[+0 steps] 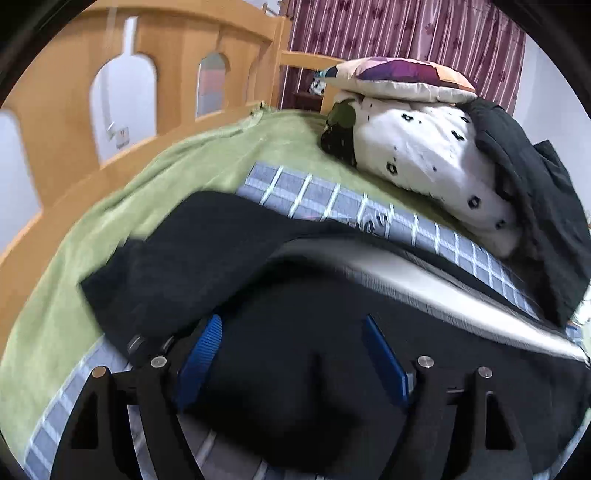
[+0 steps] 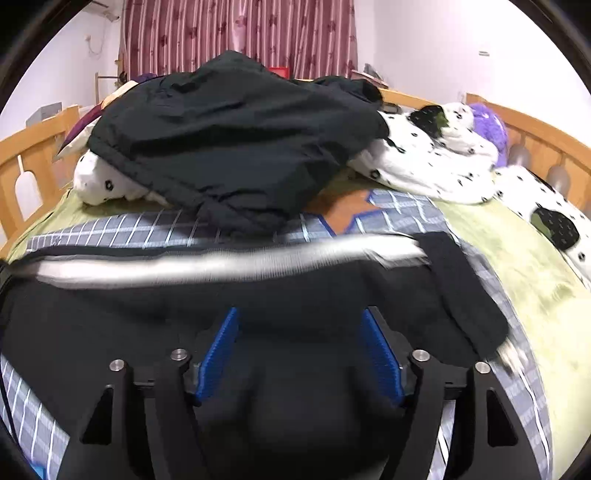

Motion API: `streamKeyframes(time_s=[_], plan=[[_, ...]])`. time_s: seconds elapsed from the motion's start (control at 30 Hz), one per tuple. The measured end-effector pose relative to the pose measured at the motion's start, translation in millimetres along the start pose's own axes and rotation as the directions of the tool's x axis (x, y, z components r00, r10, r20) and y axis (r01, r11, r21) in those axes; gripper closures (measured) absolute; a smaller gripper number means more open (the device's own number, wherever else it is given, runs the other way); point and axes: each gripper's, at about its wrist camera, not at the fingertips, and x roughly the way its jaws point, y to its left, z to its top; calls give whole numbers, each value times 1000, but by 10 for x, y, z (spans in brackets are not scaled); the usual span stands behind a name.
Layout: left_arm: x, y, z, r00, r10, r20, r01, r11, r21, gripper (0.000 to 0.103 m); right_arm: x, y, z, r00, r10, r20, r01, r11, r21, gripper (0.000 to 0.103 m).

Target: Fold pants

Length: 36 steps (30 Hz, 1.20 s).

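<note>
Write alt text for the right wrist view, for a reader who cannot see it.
The open right gripper hovers low over black pants with a white side stripe, spread across a blue checked sheet on a green bedspread. Behind them a black jacket lies heaped on a white spotted quilt, with a wooden bed rail and striped curtains beyond.

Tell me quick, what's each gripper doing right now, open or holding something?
Left gripper: open, holding nothing, over the black fabric pants with a white side stripe.
Right gripper: open, holding nothing, over the same pants.
</note>
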Motion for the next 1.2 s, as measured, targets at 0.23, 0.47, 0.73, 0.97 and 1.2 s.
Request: streamKeyframes(time_s=[0.23, 0.47, 0.73, 0.97, 1.2], plan=[[-92, 407, -696, 986, -89, -142, 74, 992, -105, 26, -269, -479, -593, 993, 64, -98, -45, 981, 186, 33], [94, 497, -734, 980, -148, -135, 124, 978, -170, 26, -123, -629, -720, 983, 134, -123, -89, 945, 315, 33], [428, 337, -436, 995, -24, -92, 8, 986, -167, 42, 349, -640, -554, 980, 151, -131, -93, 924, 371, 33], [475, 269, -164, 995, 50, -83, -59, 992, -114, 91, 610, -656, -277, 993, 53, -108, -7, 922, 387, 86], [-355, 92, 74, 999, -11, 41, 14, 998, -57, 93, -101, -694, 277, 995, 71, 64, -89, 935, 345, 90]])
